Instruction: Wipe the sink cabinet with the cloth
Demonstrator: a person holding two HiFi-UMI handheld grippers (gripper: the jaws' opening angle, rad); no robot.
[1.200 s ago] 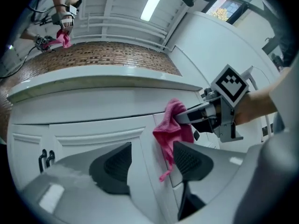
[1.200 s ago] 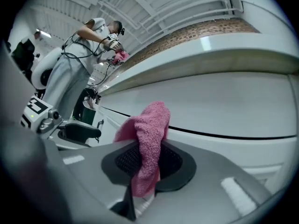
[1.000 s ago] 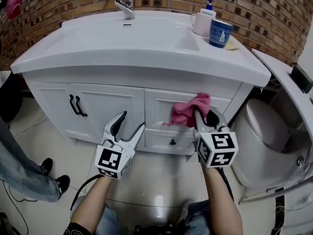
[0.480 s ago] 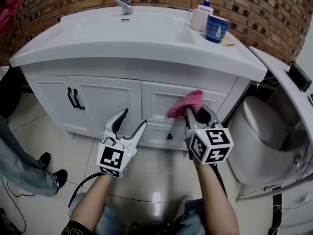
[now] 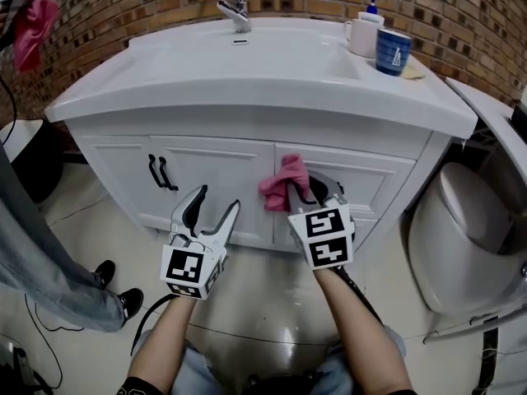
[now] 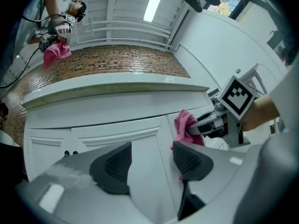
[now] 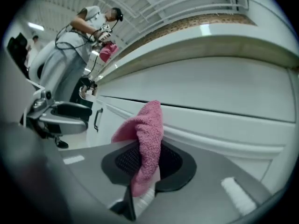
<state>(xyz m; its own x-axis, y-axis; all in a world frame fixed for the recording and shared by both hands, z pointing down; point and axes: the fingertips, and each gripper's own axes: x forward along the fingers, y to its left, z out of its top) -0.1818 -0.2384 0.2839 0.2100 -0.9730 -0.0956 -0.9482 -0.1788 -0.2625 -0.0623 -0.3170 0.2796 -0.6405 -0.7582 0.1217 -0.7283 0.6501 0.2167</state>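
Note:
The white sink cabinet (image 5: pixel 216 169) stands in front of me under a broad white basin top (image 5: pixel 247 64). My right gripper (image 5: pixel 301 192) is shut on a pink cloth (image 5: pixel 282 183) and presses it against the cabinet front near the middle seam, just under the top's edge. In the right gripper view the cloth (image 7: pixel 145 133) sticks up from between the shut jaws, touching the white panel. My left gripper (image 5: pixel 216 202) hangs open and empty to the left, a little short of the door. The left gripper view shows its pads (image 6: pixel 187 158) apart, with the cloth (image 6: pixel 186 125) to their right.
Two black door handles (image 5: pixel 160 173) sit on the left door. A faucet (image 5: pixel 236 11), a white pump bottle (image 5: pixel 365 30) and a blue mug (image 5: pixel 394 52) stand on the top. A toilet (image 5: pixel 465 220) is at the right. A person's legs and shoes (image 5: pixel 111 290) are at the left.
My right gripper has slid the pink cloth leftward across the cabinet front, from the right drawer toward the middle. The left gripper has stayed open and about where it was.

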